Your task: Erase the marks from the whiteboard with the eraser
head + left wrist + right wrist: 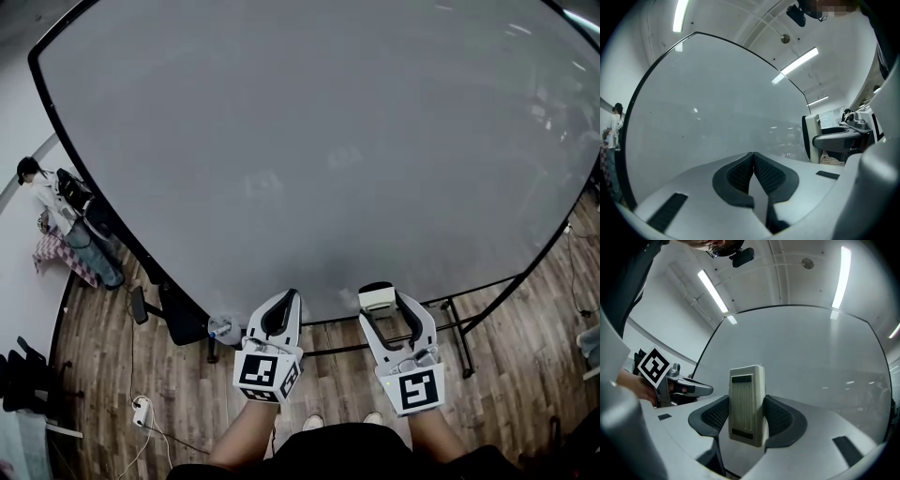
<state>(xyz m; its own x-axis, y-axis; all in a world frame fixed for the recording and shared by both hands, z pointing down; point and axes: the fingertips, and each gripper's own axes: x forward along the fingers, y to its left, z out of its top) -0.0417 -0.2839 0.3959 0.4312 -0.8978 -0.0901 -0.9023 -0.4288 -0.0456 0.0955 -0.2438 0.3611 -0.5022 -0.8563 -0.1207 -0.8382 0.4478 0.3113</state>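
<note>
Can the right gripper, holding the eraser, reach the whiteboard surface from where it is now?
Probably yes: the right gripper is shut on the eraser, and the whiteboard stands directly ahead, with nothing seen between them.

A wood-plank floor (516, 375) runs beneath a large whiteboard (319, 141), whose black metal stand (457, 328) rests its feet on the planks. At the floor's left edge, by the wall, a person (70, 230) stands. Nearer the viewer lies a white plug block (142, 409) with its cable trailing (thin and pale). Light shoe tips (313, 423) show on the nearest planks.
</note>
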